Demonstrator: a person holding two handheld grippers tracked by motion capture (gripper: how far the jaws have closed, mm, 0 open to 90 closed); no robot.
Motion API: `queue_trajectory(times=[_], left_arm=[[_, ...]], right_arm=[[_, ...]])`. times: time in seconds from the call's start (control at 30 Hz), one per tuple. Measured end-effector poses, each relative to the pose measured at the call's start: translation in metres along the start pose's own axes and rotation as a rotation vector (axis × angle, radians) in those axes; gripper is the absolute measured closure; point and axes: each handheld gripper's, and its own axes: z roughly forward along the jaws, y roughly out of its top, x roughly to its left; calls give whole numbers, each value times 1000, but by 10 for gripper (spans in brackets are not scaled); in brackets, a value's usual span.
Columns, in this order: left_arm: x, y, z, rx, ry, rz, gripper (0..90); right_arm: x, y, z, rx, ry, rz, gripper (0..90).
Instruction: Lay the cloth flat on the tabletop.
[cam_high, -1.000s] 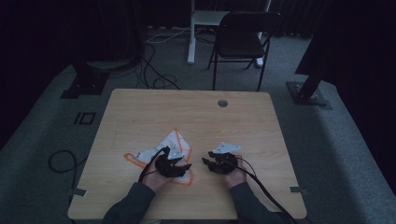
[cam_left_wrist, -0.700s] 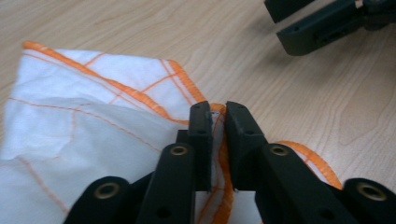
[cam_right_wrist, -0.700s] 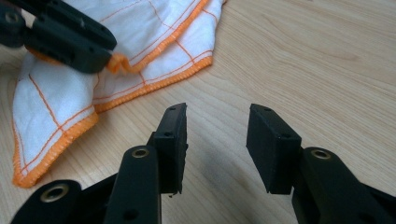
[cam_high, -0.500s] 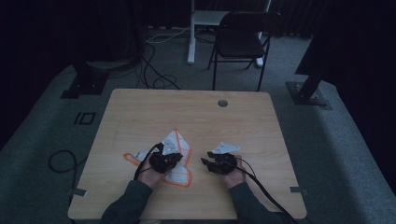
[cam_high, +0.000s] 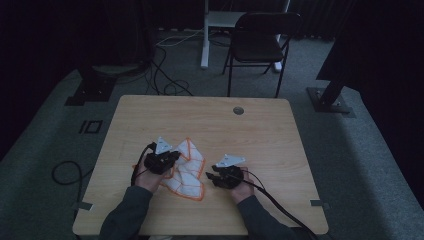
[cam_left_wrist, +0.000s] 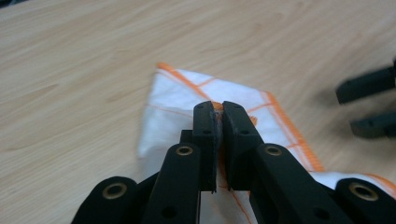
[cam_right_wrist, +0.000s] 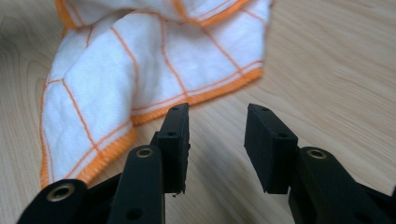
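Where folds hide cloth (cam_high: 187, 167) | L claw (cam_left_wrist: 218, 108) grips hem | R claw (cam_right_wrist: 217, 123) open, closing

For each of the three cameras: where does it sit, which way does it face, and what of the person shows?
High view: above the person's side, facing forward and down on the table; both forearms, left gripper, right gripper.
Left gripper view: rides the left gripper, facing along jaws pinched on the cloth.
Right gripper view: rides the right gripper, jaws apart over bare wood, facing the cloth's edge.
Shared: all show the orange-checked cloth.
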Motion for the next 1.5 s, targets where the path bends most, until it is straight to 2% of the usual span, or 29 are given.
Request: queue_trajectory(times=[0.03, 0.07, 0.3, 0.47, 0.6, 0.77, 1.03, 1.5], left_arm=[[0, 0, 0, 0, 0, 0, 853], [6, 0, -2, -7, 13, -13, 853], [23, -1, -4, -6, 46, -38, 853], [35, -1, -5, -16, 63, -69, 853], [40, -3, -5, -20, 71, -88, 853], [46, -5, -4, -23, 82, -103, 852], [50, -8, -2, -21, 96, -116, 852], [68, -10, 0, -17, 146, -152, 850]], right_arm=[[0, 0, 0, 0, 0, 0, 607], [3, 1, 5, 5, 9, -12, 620], [6, 10, 16, -2, 21, -7, 667], [13, 18, 27, -1, 45, -11, 667], [16, 21, 36, 5, 45, -22, 668], [15, 21, 43, 40, 39, -34, 663], [17, 20, 41, 58, 16, -73, 665], [6, 6, 18, 85, 0, -67, 663]])
